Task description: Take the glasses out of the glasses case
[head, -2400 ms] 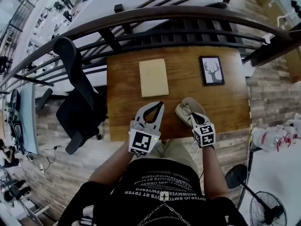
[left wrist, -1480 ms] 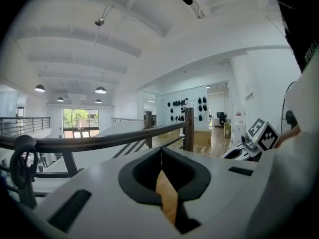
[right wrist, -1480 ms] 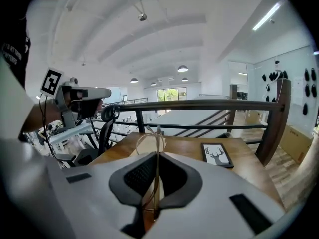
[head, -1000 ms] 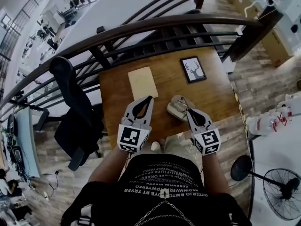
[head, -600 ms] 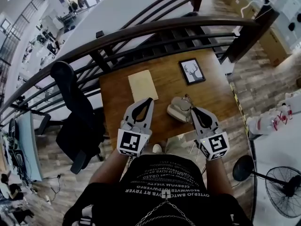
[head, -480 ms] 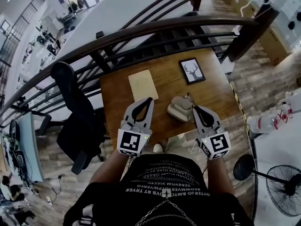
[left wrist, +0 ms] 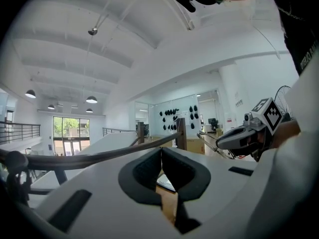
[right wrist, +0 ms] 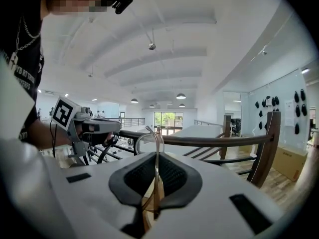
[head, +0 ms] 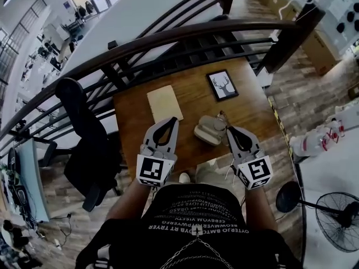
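The beige glasses case (head: pixel 206 132) lies open on the wooden table (head: pixel 134 122), near its front edge. My right gripper (head: pixel 227 129) hangs just right of the case, lifted off the table. It is shut on the thin wire-framed glasses (right wrist: pixel 156 136), whose rim sticks up between the pads in the right gripper view. In the head view the glasses show only as a faint wire at the case's far right. My left gripper (head: pixel 175 119) hovers left of the case, jaws shut with nothing in them (left wrist: pixel 161 156).
A beige pad (head: pixel 165 103) and a framed deer picture (head: pixel 222 85) lie further back on the table. A dark curved railing (head: pixel 168 38) runs behind it. A black office chair (head: pixel 84 133) stands to the left, a floor fan (head: pixel 336 217) to the right.
My right gripper has risen and drawn back from over the case with the glasses in its jaws. The left gripper has lifted a little. The case has stayed in place.
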The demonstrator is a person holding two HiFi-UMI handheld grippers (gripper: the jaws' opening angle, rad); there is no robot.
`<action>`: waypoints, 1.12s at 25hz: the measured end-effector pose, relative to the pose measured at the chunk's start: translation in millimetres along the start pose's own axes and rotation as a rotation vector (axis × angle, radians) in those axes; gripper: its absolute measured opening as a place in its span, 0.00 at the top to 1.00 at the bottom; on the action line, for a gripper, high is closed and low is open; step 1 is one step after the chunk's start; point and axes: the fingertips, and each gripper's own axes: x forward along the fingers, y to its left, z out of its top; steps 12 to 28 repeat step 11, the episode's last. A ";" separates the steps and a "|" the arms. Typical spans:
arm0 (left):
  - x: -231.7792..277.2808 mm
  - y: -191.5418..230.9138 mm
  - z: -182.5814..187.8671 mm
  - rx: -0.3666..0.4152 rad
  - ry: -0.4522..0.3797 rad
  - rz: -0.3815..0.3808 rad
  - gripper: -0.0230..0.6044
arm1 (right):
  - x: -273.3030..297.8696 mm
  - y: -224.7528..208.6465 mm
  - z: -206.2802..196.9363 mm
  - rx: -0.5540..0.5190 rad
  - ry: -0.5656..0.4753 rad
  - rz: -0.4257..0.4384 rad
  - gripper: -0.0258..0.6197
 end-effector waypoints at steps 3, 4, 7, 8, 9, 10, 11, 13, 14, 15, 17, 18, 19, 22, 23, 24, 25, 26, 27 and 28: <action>3.5 -3.0 -4.8 -0.001 0.009 0.003 0.92 | -4.5 -4.7 -3.5 0.005 0.001 -0.005 0.92; 6.0 -3.7 -5.8 -0.004 0.012 0.005 0.92 | -4.4 -6.6 -5.8 0.005 0.003 -0.004 0.92; 18.0 -5.8 -7.2 -0.013 0.009 0.001 0.92 | 0.8 -16.1 -13.9 0.013 0.014 0.000 0.92; 24.1 -6.2 -7.6 -0.011 0.008 0.001 0.92 | 4.1 -20.5 -16.5 0.018 0.018 0.006 0.92; 31.0 -6.3 -8.3 -0.009 0.008 0.003 0.92 | 7.9 -25.0 -19.1 0.021 0.024 0.014 0.92; 38.3 -6.1 -9.1 -0.007 0.009 0.007 0.92 | 12.0 -29.4 -21.7 0.024 0.030 0.023 0.92; 45.8 -5.9 -10.0 -0.005 0.011 0.011 0.92 | 16.2 -33.8 -24.4 0.027 0.037 0.033 0.92; 45.8 -5.9 -10.0 -0.005 0.011 0.011 0.92 | 16.2 -33.8 -24.4 0.027 0.037 0.033 0.92; 45.8 -5.9 -10.0 -0.005 0.011 0.011 0.92 | 16.2 -33.8 -24.4 0.027 0.037 0.033 0.92; 45.8 -5.9 -10.0 -0.005 0.011 0.011 0.92 | 16.2 -33.8 -24.4 0.027 0.037 0.033 0.92; 45.8 -5.9 -10.0 -0.005 0.011 0.011 0.92 | 16.2 -33.8 -24.4 0.027 0.037 0.033 0.92; 45.8 -5.9 -10.0 -0.005 0.011 0.011 0.92 | 16.2 -33.8 -24.4 0.027 0.037 0.033 0.92; 45.8 -5.9 -10.0 -0.005 0.011 0.011 0.92 | 16.2 -33.8 -24.4 0.027 0.037 0.033 0.92; 45.8 -5.9 -10.0 -0.005 0.011 0.011 0.92 | 16.2 -33.8 -24.4 0.027 0.037 0.033 0.92; 45.8 -5.9 -10.0 -0.005 0.011 0.011 0.92 | 16.2 -33.8 -24.4 0.027 0.037 0.033 0.92; 45.8 -5.9 -10.0 -0.005 0.011 0.011 0.92 | 16.2 -33.8 -24.4 0.027 0.037 0.033 0.92; 45.8 -5.9 -10.0 -0.005 0.011 0.011 0.92 | 16.2 -33.8 -24.4 0.027 0.037 0.033 0.92; 45.8 -5.9 -10.0 -0.005 0.011 0.011 0.92 | 16.2 -33.8 -24.4 0.027 0.037 0.033 0.92; 45.8 -5.9 -10.0 -0.005 0.011 0.011 0.92 | 16.2 -33.8 -24.4 0.027 0.037 0.033 0.92; 45.8 -5.9 -10.0 -0.005 0.011 0.011 0.92 | 16.2 -33.8 -24.4 0.027 0.037 0.033 0.92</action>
